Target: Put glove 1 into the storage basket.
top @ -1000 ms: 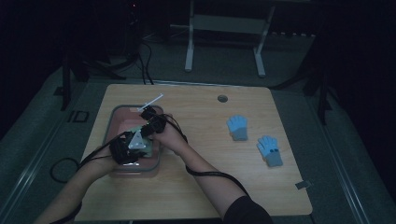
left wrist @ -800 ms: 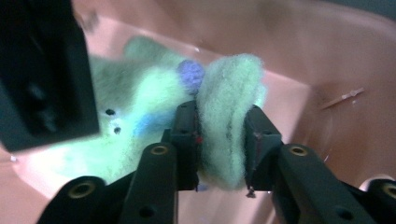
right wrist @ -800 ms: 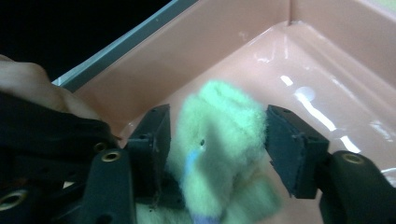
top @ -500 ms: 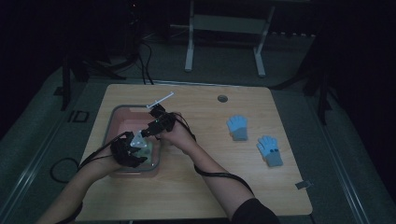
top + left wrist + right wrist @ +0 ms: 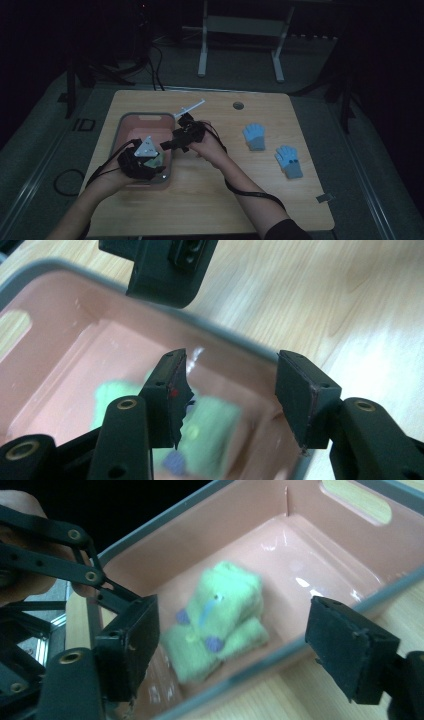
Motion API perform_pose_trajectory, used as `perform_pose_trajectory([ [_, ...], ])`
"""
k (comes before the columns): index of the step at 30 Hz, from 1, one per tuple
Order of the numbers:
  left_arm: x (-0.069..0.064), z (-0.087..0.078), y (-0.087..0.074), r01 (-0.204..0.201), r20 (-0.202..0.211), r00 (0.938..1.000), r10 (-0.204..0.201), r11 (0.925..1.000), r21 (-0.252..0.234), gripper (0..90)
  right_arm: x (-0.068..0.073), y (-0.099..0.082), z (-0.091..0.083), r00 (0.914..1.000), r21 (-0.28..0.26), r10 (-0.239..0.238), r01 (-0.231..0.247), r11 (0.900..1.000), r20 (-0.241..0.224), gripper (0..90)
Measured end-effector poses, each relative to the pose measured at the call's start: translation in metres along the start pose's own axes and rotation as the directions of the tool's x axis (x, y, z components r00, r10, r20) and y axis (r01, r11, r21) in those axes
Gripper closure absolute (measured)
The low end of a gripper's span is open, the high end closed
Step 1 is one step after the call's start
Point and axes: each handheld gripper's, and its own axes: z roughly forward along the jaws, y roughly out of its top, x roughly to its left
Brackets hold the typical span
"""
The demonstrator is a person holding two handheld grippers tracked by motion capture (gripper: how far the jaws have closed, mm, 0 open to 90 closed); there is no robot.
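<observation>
Glossy pink plastic tub (image 5: 131, 121) with grey rim and a slotted handle hole, set on pale wood-grain tabletop (image 5: 210, 200). Inside, on the tub's floor, a soft fuzzy green glove (image 5: 220, 617), folded into a lump, with purple dots and a blue mark. Left gripper (image 5: 230, 397) poised above the tub, jaws lately parting, spread now with nothing between the pads. Right gripper (image 5: 232, 642) likewise released, jaws just widened, hovering over the rim, glove below and untouched. Two light blue gloves (image 5: 255, 136) (image 5: 289, 161) flat on the tabletop, well apart from the tub. Green glove blurred in the left gripper view; thin white rod (image 5: 190, 108) past the tub hard to identify.
</observation>
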Motion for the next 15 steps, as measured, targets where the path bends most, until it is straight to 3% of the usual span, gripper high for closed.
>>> perform_pose_trajectory([
  [8,-0.019,0.01,0.019,-0.001,0.055,0.9985,0.003,0.9992,-0.041,46.4,-0.008,-0.02,-0.033,0.9992,-0.025,-0.001,0.002,0.9997,0.039,20.5],
  [11,-0.026,0.016,0.025,0.028,0.077,0.9967,-0.024,0.998,-0.057,42.1,-0.013,-0.029,-0.045,0.998,-0.023,-0.005,0.006,0.9997,0.063,20.6],
  [15,-0.034,0.025,0.032,0.033,0.103,0.9943,-0.027,0.9978,-0.058,37.9,-0.022,-0.044,-0.061,0.9963,-0.033,0.019,-0.016,0.9993,0.084,20.6],
])
